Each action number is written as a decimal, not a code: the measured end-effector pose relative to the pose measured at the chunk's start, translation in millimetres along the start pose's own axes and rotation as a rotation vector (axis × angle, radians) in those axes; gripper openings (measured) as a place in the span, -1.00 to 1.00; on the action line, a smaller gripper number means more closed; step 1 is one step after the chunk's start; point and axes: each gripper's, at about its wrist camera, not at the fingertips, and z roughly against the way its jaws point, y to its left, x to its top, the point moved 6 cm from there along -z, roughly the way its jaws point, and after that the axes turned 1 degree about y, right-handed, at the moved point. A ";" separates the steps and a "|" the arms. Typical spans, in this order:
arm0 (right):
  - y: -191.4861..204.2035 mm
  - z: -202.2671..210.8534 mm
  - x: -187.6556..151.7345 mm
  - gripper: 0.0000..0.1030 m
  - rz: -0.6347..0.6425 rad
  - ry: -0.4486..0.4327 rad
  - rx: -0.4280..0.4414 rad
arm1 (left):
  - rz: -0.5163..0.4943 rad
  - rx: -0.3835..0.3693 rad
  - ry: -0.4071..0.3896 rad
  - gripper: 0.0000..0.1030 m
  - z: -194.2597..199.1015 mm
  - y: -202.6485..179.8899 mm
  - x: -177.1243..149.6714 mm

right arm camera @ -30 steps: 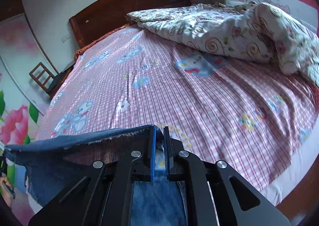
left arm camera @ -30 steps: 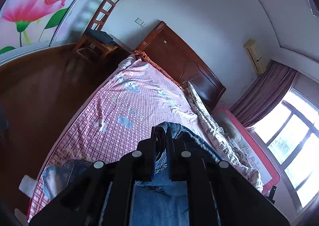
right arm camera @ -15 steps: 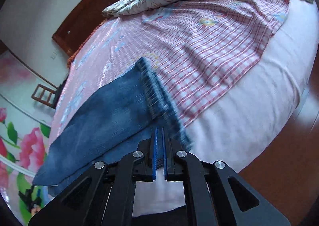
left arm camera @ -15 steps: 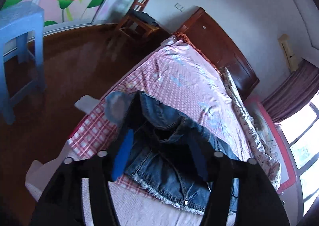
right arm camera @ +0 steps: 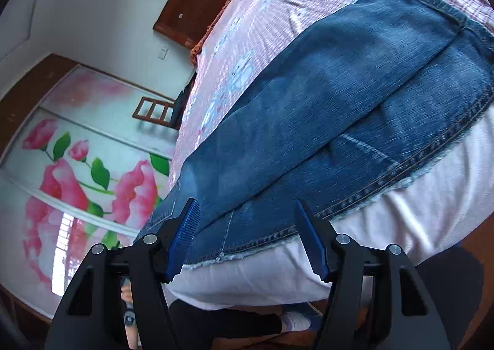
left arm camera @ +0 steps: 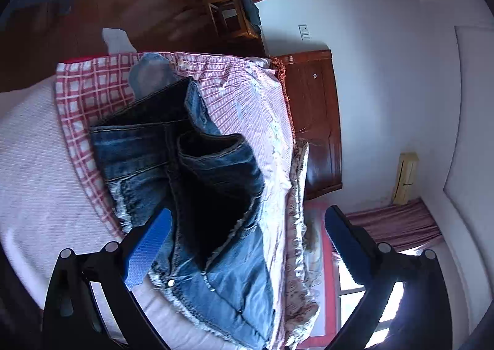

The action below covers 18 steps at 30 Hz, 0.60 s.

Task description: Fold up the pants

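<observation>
Both tools wide apart here, nothing between the pads of either one. The left tool (left arm camera: 247, 226) hangs over the jeans (left arm camera: 197, 183), its blue pads spread to either side of the waist end, clear of the denim. The jeans lie on the bed (left arm camera: 31, 164) near its foot edge, partly on the pink checked sheet (left arm camera: 83, 87), partly on the white mattress cover. The waistband gapes open, a dark hollow showing inside. Over on the right wrist view, the right tool (right arm camera: 247, 238) is spread too, poised above the jeans (right arm camera: 339, 96), whose legs lie stacked flat along the foot edge of the bed (right arm camera: 401, 226), frayed hems toward the far side. Beyond the bed's head stands the wooden headboard (left arm camera: 315, 121).
</observation>
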 end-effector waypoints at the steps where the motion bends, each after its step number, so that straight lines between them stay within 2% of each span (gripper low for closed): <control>1: 5.5 -1.4 -3.0 0.22 0.014 0.000 -0.007 | 0.021 -0.006 0.007 0.96 -7.6 -1.6 1.0; 3: 13.6 -4.9 -6.6 0.22 0.018 0.006 0.008 | 0.060 -0.002 0.021 0.96 -24.6 -3.0 3.3; 7: 10.4 3.5 -10.5 0.22 -0.005 -0.023 0.000 | 0.087 0.002 -0.023 0.89 -49.0 -0.2 10.1; 9: -2.3 13.7 -7.2 0.22 -0.046 -0.055 -0.016 | 0.100 -0.003 -0.046 0.51 -58.0 2.2 15.2; 10: -12.0 19.6 -1.4 0.22 -0.083 -0.079 -0.026 | 0.103 0.006 -0.043 0.40 -62.4 4.1 16.4; 12: -35.4 40.3 10.5 0.22 -0.175 -0.154 -0.052 | 0.084 0.025 -0.025 -0.14 -69.8 5.3 17.6; 13: -45.6 50.9 18.3 0.22 -0.209 -0.195 -0.059 | 0.070 0.042 -0.019 -0.27 -72.0 6.0 19.2; 15: -66.7 71.7 36.4 0.22 -0.276 -0.273 -0.083 | 0.047 0.069 -0.009 -0.46 -72.1 7.0 20.4; 18: -93.6 87.0 60.8 0.22 -0.390 -0.338 -0.083 | 0.033 0.077 -0.004 -0.50 -69.4 6.1 24.2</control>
